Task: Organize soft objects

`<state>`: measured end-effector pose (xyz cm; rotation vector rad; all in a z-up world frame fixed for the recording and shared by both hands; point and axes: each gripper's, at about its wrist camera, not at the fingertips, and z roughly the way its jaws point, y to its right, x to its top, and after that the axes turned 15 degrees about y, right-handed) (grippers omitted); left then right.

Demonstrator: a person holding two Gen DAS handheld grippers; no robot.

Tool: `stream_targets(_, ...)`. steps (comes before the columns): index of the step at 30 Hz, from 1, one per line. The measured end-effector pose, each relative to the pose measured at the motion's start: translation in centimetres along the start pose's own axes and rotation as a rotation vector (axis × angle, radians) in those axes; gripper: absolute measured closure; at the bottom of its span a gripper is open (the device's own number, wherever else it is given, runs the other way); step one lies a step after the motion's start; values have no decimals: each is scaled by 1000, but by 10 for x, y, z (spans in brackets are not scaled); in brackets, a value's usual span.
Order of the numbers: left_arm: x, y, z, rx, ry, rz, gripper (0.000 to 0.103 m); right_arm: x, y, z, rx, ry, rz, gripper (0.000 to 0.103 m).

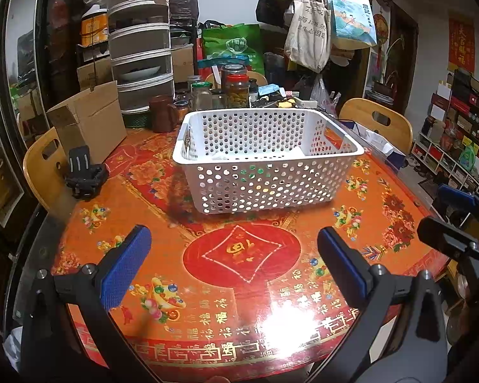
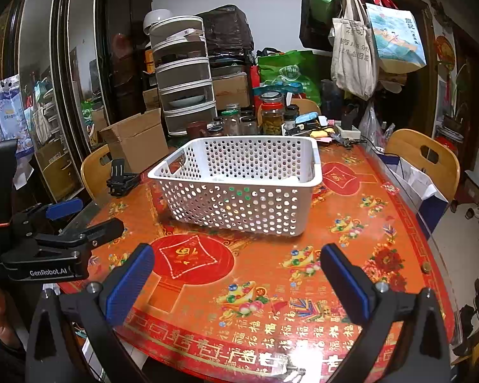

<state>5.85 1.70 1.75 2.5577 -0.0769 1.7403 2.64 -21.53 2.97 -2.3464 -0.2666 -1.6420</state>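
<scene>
A white perforated plastic basket [image 1: 265, 172] stands on the red and orange table [image 1: 246, 255]; it also shows in the right wrist view [image 2: 239, 201]. Coloured things show faintly through its holes, too hidden to name. My left gripper [image 1: 234, 263] is open and empty, held above the table's near edge in front of the basket. My right gripper [image 2: 238, 282] is open and empty, also short of the basket. Each gripper shows at the side of the other's view: the right one [image 1: 456, 223] and the left one [image 2: 60, 229].
A black clamp-like object [image 1: 84, 172] lies at the table's left edge. A cardboard box [image 1: 89, 121], jars [image 1: 236, 86], a brown mug [image 1: 161, 113] and a stacked drawer unit [image 1: 140, 48] crowd the far side. Wooden chairs [image 1: 380, 124] stand around the table.
</scene>
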Motion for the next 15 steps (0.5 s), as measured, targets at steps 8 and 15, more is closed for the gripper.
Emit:
stream_targets(8,-1,2,0,-10,6,7,0,0,1,0,-2,-1,1,0)
stream_targets(15,0,3,0,-9,3,10,0,0,0,0,22,-7,15,0)
